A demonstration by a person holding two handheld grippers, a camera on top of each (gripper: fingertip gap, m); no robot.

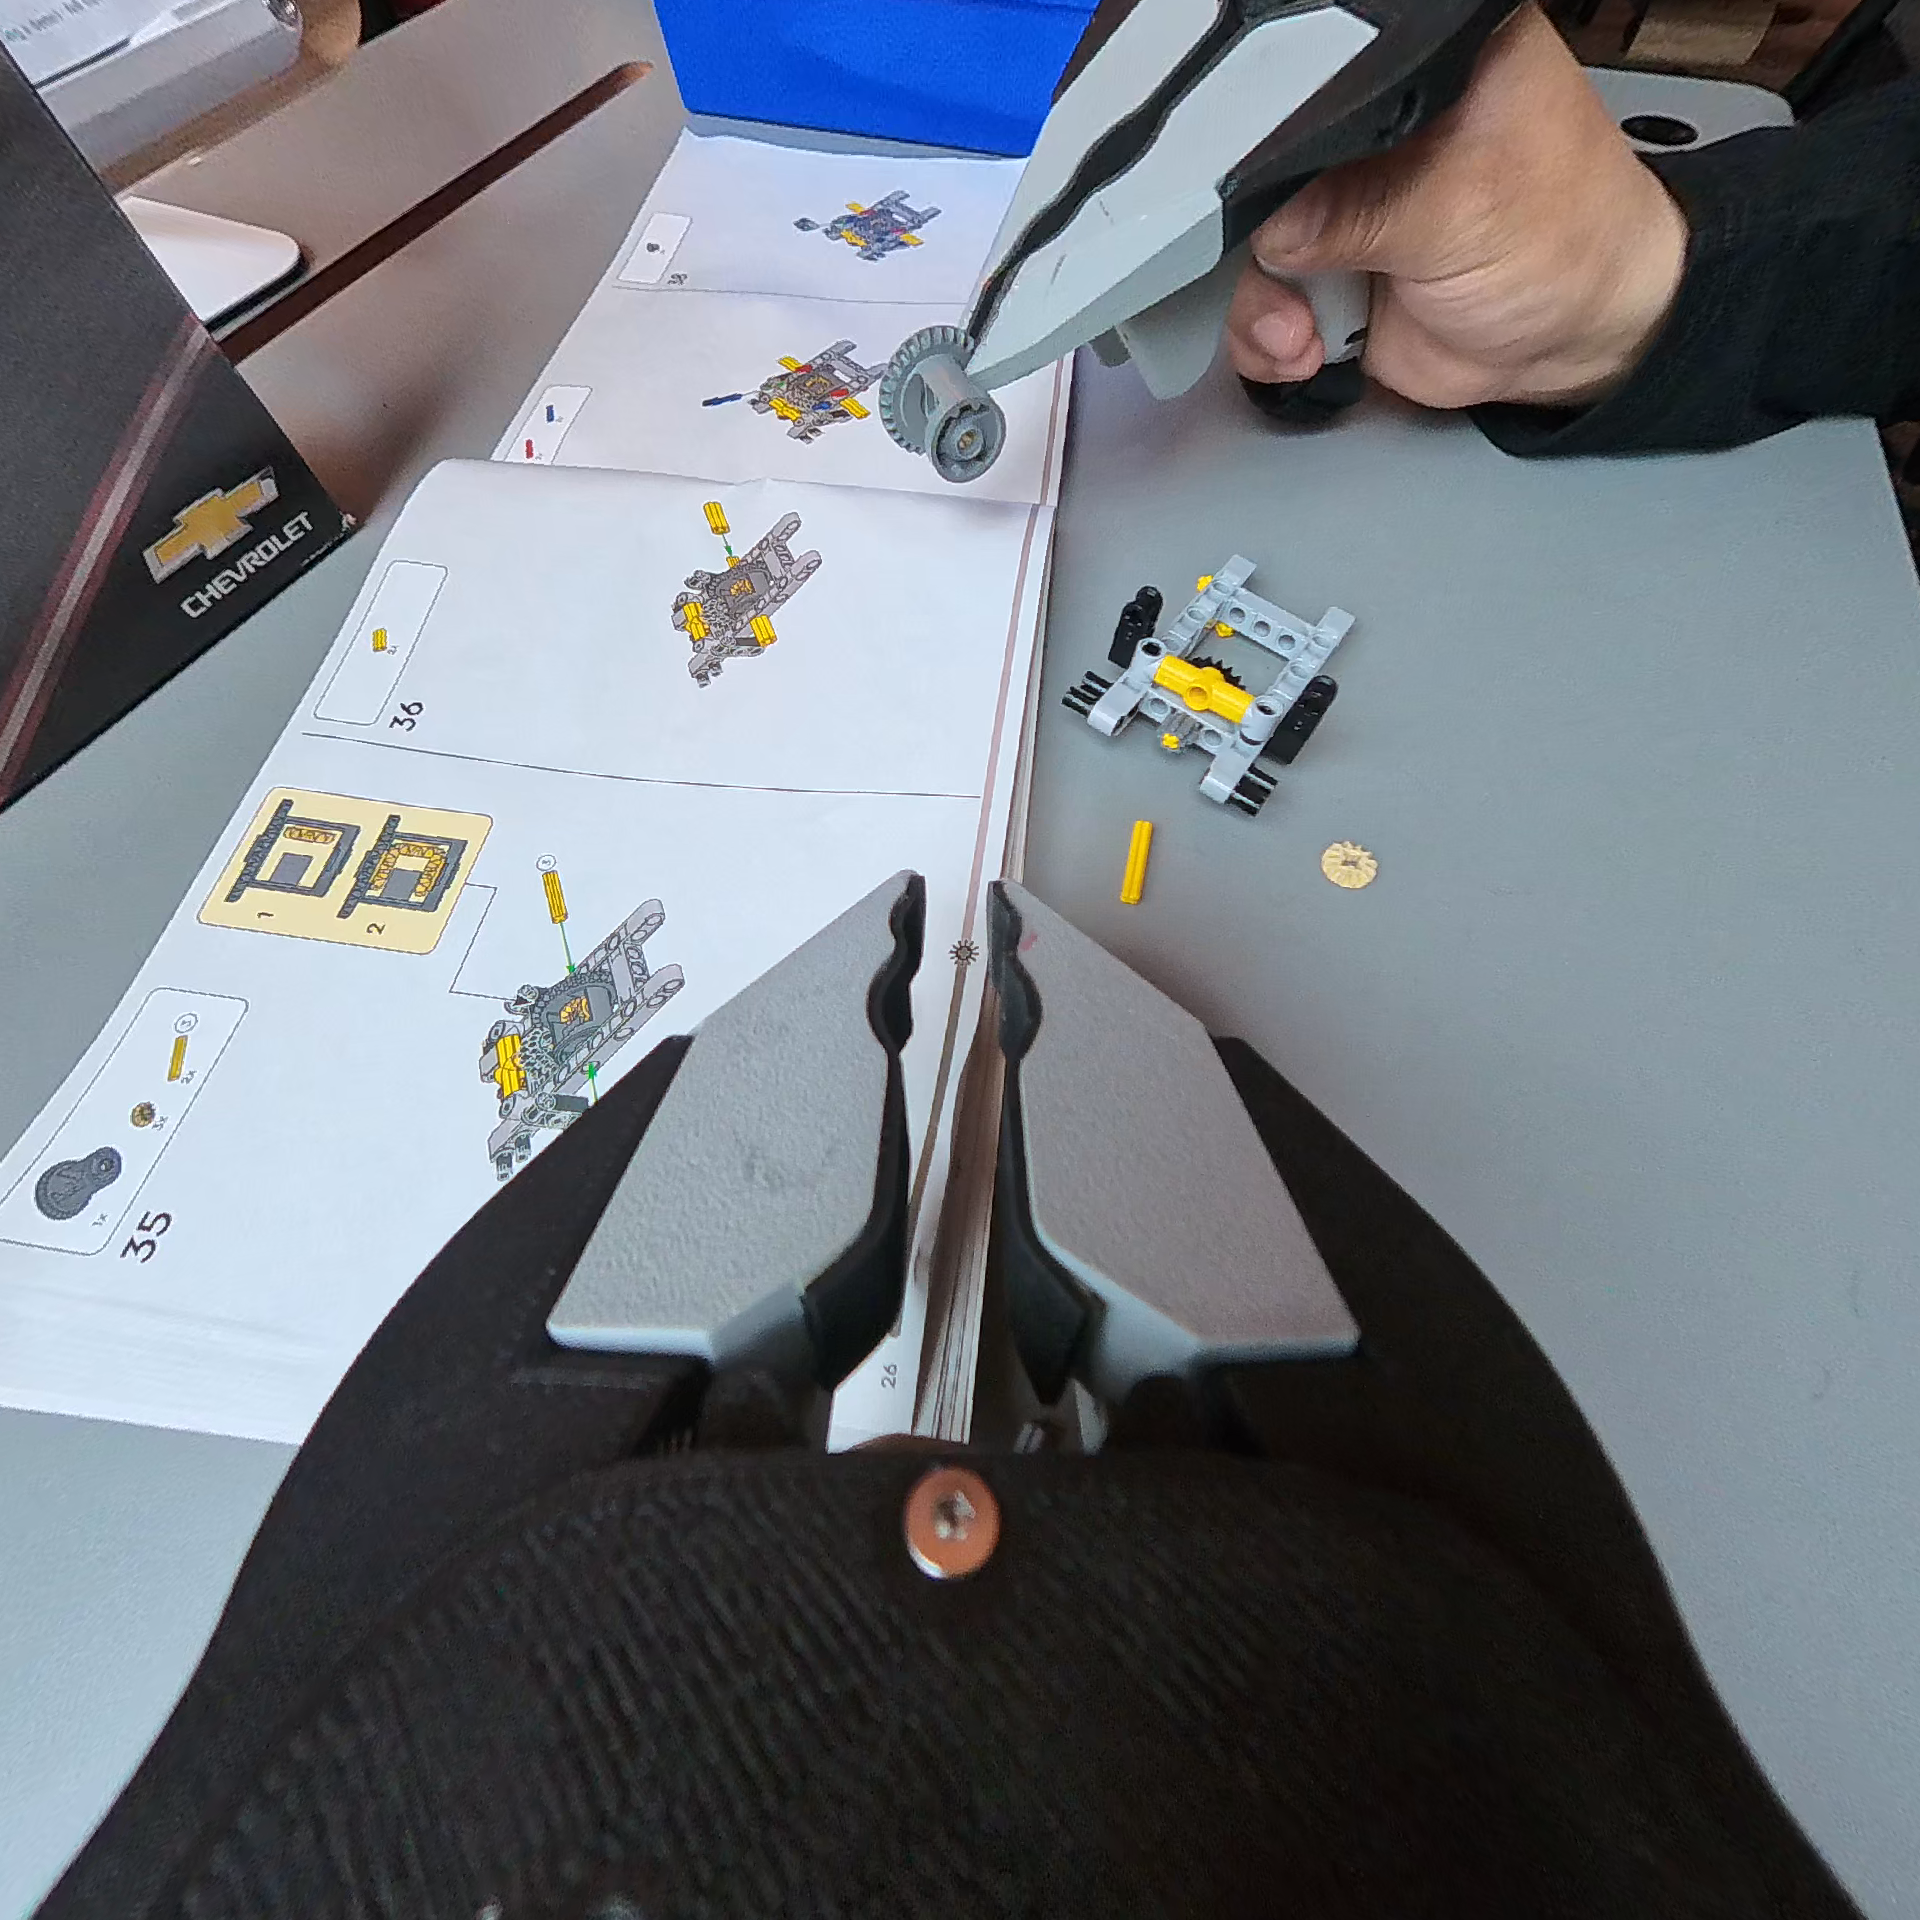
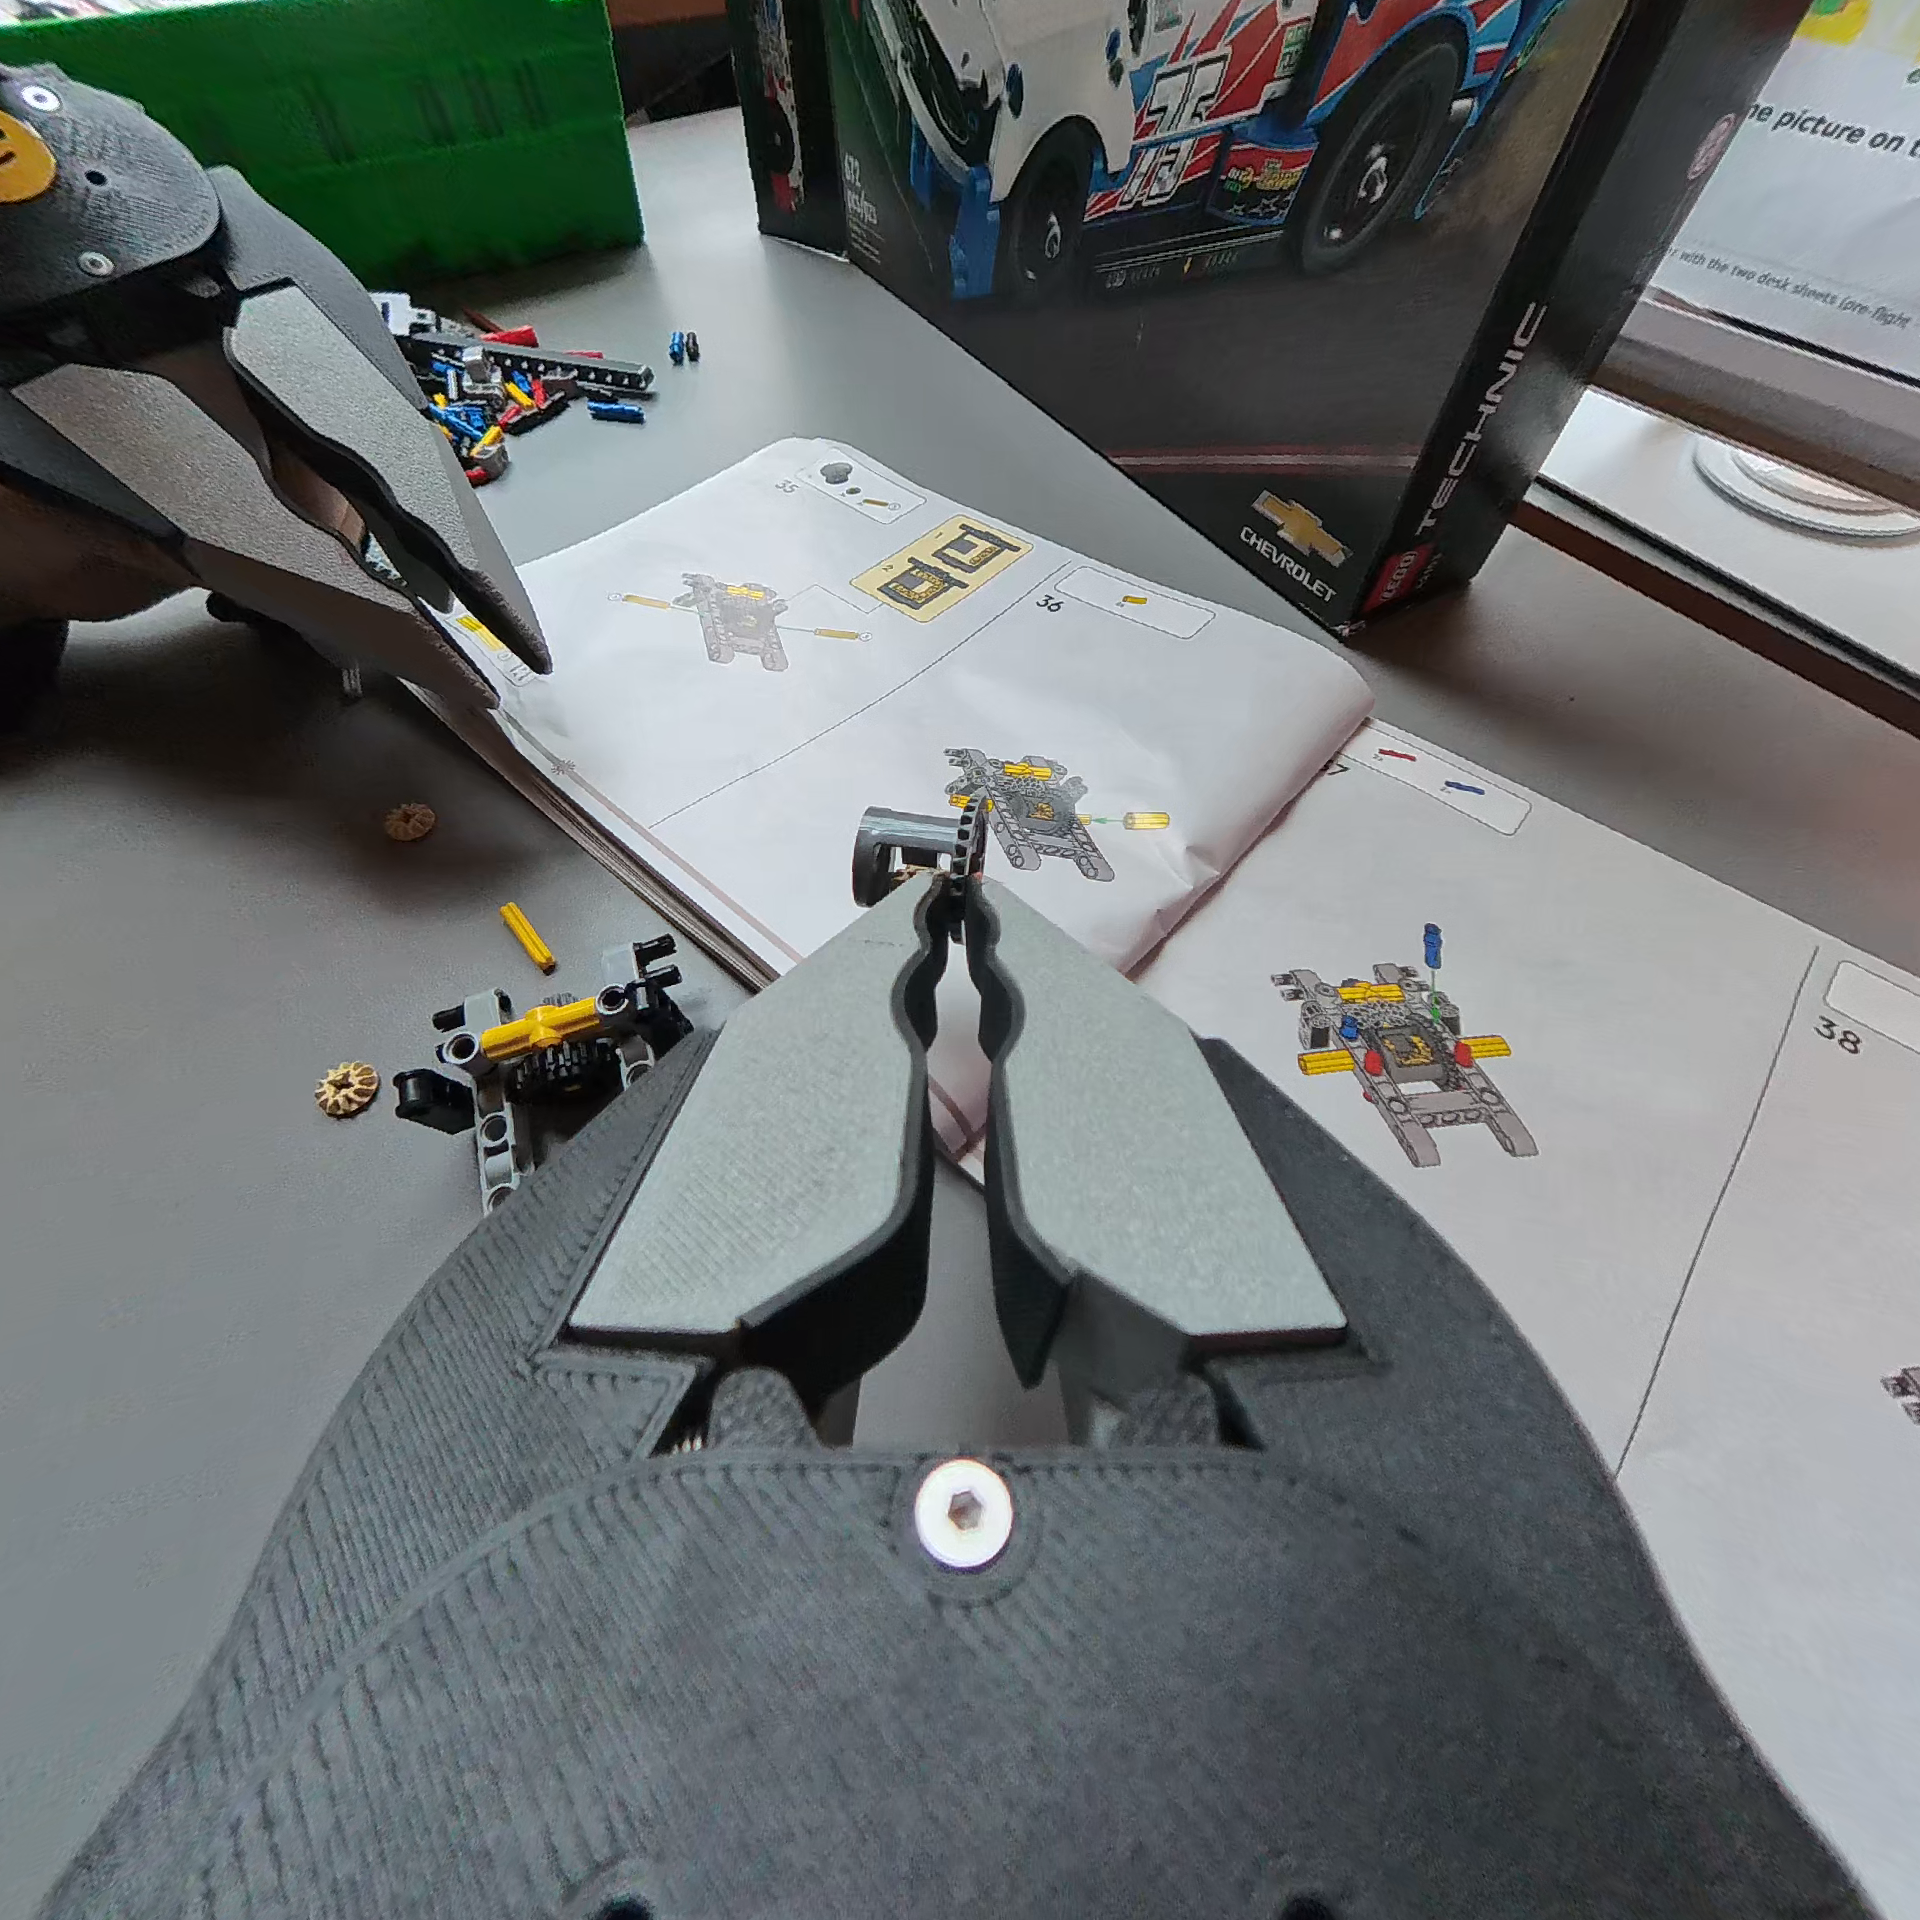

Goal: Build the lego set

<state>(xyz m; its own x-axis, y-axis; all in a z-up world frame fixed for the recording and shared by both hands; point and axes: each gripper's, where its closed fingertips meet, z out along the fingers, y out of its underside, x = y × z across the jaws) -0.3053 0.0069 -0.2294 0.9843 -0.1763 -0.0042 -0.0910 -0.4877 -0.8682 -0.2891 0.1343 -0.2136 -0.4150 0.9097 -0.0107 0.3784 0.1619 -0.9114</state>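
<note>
right tongs (image 2: 948, 902) pinch dark grey round differential gear housing (image 2: 920, 847) by its toothed rim, above open instruction booklet (image 2: 935, 675) | left tongs (image 1: 954, 914) narrow, empty | grey-yellow frame assembly (image 1: 1210, 681) on grey counter (image 1: 1558, 1039) beside booklet's edge | risk: thin rim grip lets housing twist or drop

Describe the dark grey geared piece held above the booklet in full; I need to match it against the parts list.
The geared piece is dark grey plastic: a toothed ring around one end of a short open-sided housing, with a round hub and a tan part inside. The right hand-held gripper pinches it at the toothed rim, holding it in the air above the open instruction booklet. Only the fingertips seem to touch it.
</note>
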